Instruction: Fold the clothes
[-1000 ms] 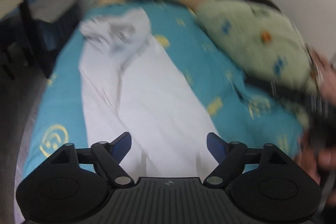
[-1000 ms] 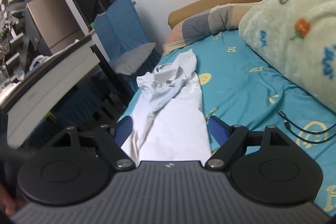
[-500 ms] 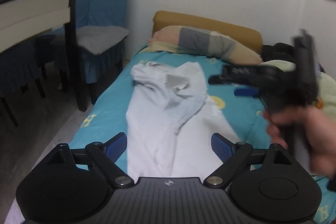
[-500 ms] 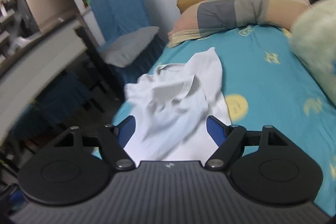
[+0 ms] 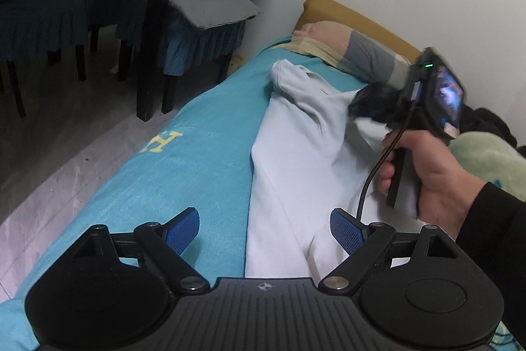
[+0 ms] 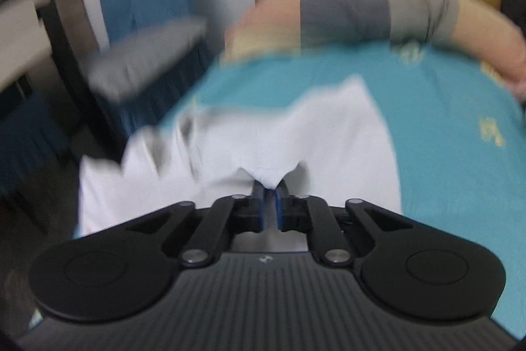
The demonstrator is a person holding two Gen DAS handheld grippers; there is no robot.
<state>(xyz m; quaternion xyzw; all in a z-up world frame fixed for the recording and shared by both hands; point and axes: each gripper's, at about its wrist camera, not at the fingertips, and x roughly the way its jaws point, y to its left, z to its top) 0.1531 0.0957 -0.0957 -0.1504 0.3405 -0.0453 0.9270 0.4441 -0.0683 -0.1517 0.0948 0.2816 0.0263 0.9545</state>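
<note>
A white garment (image 5: 296,160) lies lengthwise on the turquoise bed sheet (image 5: 184,160), its far end bunched near the pillow. My left gripper (image 5: 264,227) is open and empty, low over the garment's near left edge. My right gripper (image 6: 270,186) is shut on a pinched fold of the white garment (image 6: 269,147); the right wrist view is blurred. In the left wrist view the right gripper (image 5: 365,107) sits at the garment's right side, held by a hand.
A striped pillow (image 5: 355,51) and tan headboard (image 5: 358,22) lie at the bed's far end. A blue covered chair with a grey cushion (image 5: 210,5) and a dark table leg (image 5: 154,32) stand left of the bed. A green blanket (image 5: 486,160) lies at right.
My right gripper has moved forward onto the garment and shut on a fold of it. My left gripper has swung left and lower, still open.
</note>
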